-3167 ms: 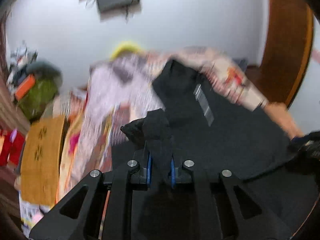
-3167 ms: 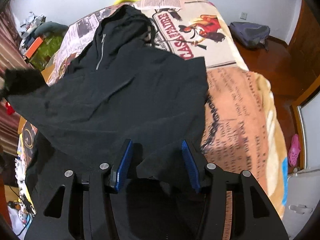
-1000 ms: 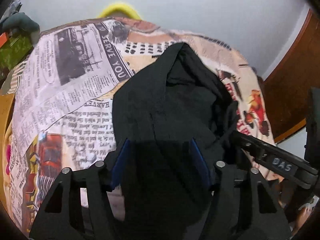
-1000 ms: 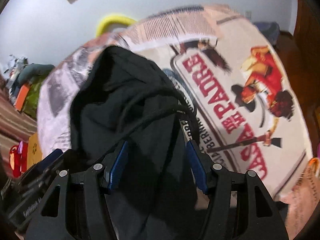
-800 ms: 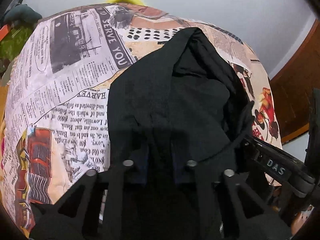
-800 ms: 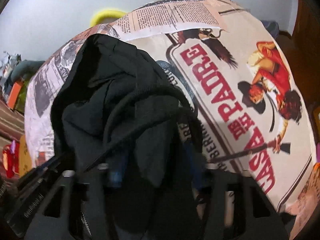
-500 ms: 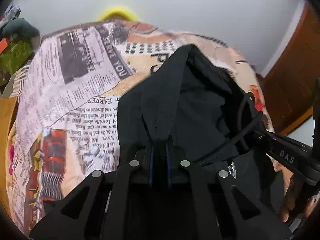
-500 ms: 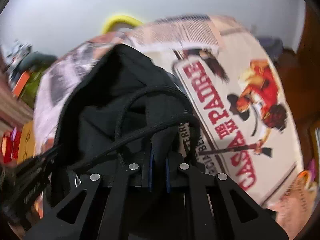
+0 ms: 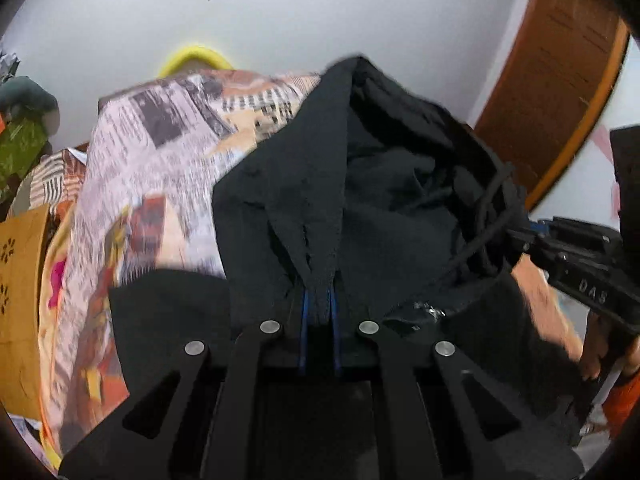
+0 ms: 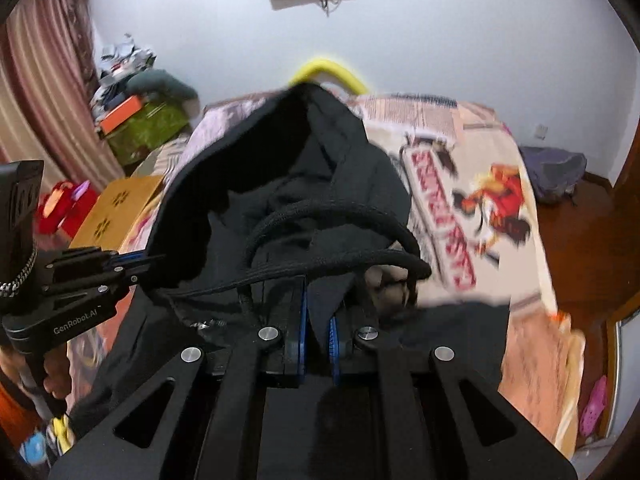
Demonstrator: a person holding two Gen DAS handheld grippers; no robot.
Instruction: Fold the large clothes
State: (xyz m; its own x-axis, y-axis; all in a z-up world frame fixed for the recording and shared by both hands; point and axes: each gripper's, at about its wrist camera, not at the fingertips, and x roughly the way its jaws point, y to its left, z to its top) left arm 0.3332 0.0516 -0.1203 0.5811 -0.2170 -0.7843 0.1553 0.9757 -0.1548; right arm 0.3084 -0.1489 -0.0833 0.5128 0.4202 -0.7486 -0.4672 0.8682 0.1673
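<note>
A black hoodie [image 9: 372,184] lies on a bed with a newspaper-print cover [image 9: 160,152]. Its hood [image 10: 304,168] is lifted off the bed and stands up between both grippers. My left gripper [image 9: 319,304] is shut on the hood's left edge. My right gripper [image 10: 317,320] is shut on the hood's right edge, under a loop of the black drawstring [image 10: 344,236]. The right gripper also shows in the left wrist view [image 9: 520,236], and the left gripper in the right wrist view [image 10: 136,262]. The hoodie's body [image 10: 460,328] lies flat below.
The bed cover's red "Casa de Padre" print [image 10: 448,208] lies to the right. A yellow hoop [image 10: 328,70] sits behind the bed. A green box and clutter [image 10: 144,124] and a wooden board [image 10: 116,204] stand at left. A grey backpack [image 10: 556,172] lies on the floor; a wooden door [image 9: 560,72] stands right.
Both grippers closed on the hood's edges and raised it. The hood has lifted off the bed and both cameras now tilt up toward the wall.
</note>
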